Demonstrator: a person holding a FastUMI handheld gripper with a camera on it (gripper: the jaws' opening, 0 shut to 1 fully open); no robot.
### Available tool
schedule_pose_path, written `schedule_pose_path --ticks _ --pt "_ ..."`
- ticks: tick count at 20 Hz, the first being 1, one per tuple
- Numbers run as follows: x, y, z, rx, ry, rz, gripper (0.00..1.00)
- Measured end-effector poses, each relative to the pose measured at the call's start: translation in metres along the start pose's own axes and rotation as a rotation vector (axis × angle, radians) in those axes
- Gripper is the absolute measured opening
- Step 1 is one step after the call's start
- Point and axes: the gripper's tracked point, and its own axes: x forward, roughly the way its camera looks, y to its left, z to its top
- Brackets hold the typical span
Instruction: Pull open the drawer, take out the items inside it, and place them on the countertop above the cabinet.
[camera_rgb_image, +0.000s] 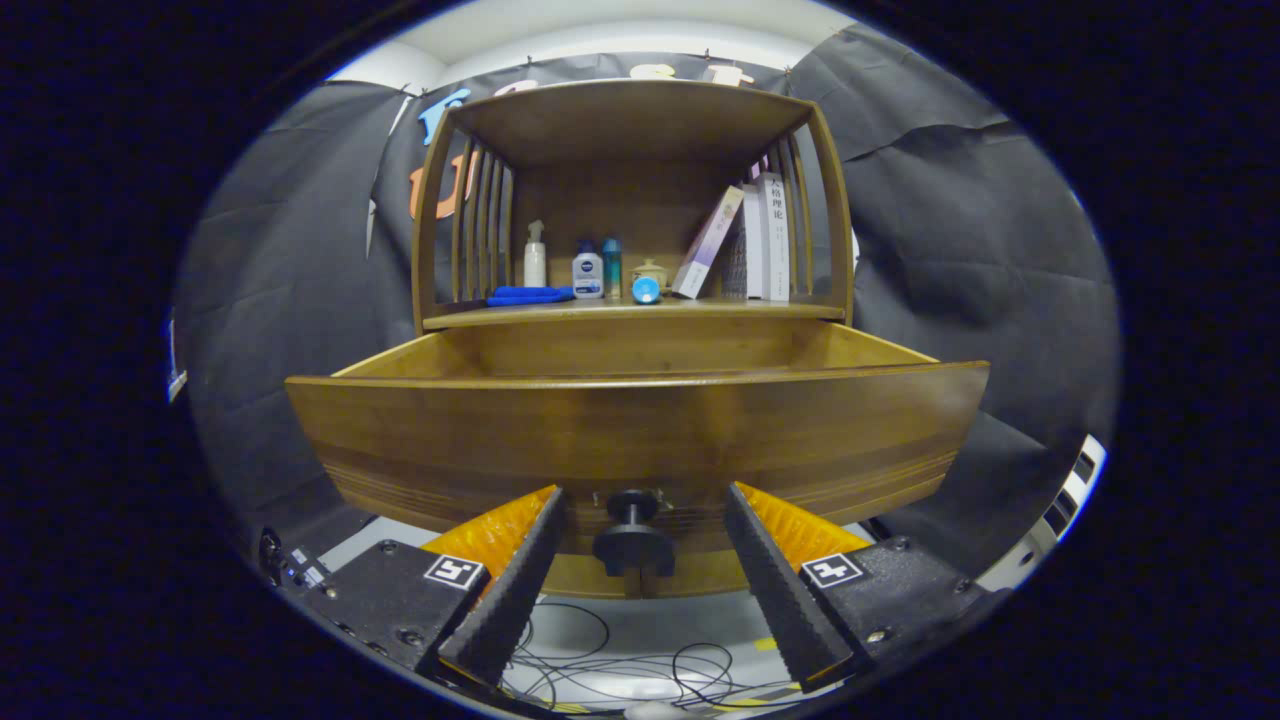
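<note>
The wooden drawer (640, 425) stands pulled out toward me, its front panel wide across the view. Its dark round knob (632, 540) sits between my fingers, touching neither of them. My gripper (640, 500) is open, fingertips close against the drawer front on either side of the knob. The drawer's inside is mostly hidden behind its front panel; I see only bare inner walls. Above it, the countertop (560, 313) of the cabinet carries a blue cloth (528, 296), a white spray bottle (535, 257), a small white bottle (587, 275), a teal bottle (611, 268), a blue-capped item (646, 290) and a small jar (650, 272).
Books (745, 242) lean at the right of the shelf, under the wooden top board (630, 115) with slatted sides. Cables (620, 670) lie on the pale floor below the drawer. Black cloth hangs behind and beside the cabinet.
</note>
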Motion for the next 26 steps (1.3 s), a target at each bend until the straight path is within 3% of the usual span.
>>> schedule_pose_path --ticks 13,26 --pt "0.018 -0.001 -0.008 -0.033 -0.098 0.006 1.0" --pt "0.052 0.0 0.005 -0.022 -0.084 0.023 0.98"
